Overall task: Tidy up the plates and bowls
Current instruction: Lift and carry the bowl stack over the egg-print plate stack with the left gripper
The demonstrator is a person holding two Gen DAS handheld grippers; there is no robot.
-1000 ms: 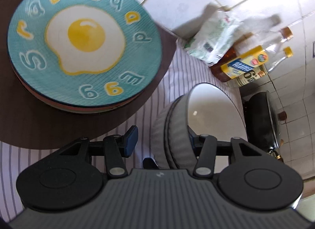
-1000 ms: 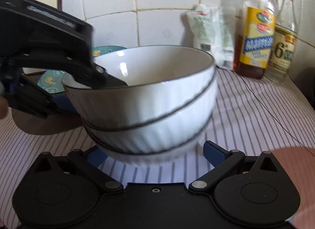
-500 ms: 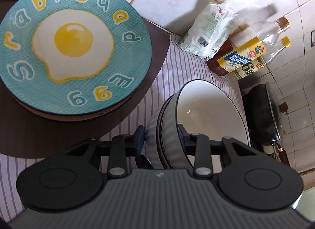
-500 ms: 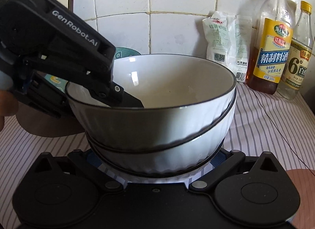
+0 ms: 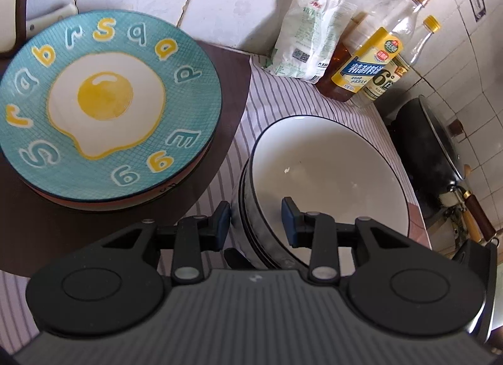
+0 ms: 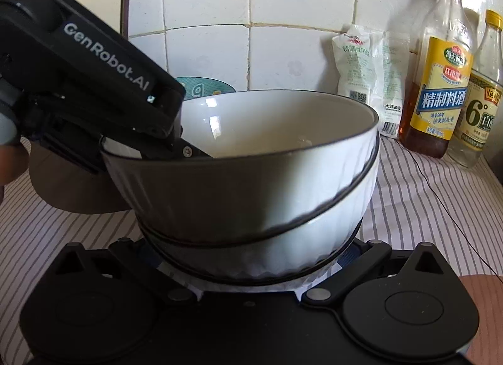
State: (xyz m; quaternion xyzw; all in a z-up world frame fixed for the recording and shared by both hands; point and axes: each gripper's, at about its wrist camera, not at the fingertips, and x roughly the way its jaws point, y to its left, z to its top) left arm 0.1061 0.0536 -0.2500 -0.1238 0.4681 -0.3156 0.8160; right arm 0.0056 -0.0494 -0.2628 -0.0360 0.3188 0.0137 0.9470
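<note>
The left gripper [image 5: 255, 223] straddles the near rim of the top white bowl [image 5: 330, 176]: one blue pad sits outside the ribbed wall, the other inside the basin. The pads look close to the wall, but whether they press it cannot be told for sure; a sliver of gap shows on the outer side. From the right wrist view the same gripper reaches down over the bowl's far-left rim, one finger dipping inside.

The right gripper [image 6: 251, 270] stands spread wide, its fingers either side of the base of the stacked white bowls [image 6: 251, 239], which sit directly ahead of it and very close; contact at the tips is hidden by the bowls.

So the top bowl lies straight ahead of both grippers, the left at its rim, the right low at the foot. It sits tilted in the stack, likely being seated or lifted.

Left of the left gripper, beyond a strip of striped cloth [image 5: 276, 104], the fried-egg plate [image 5: 107, 107] tops a plate stack on a dark round mat [image 5: 229, 107].
</note>
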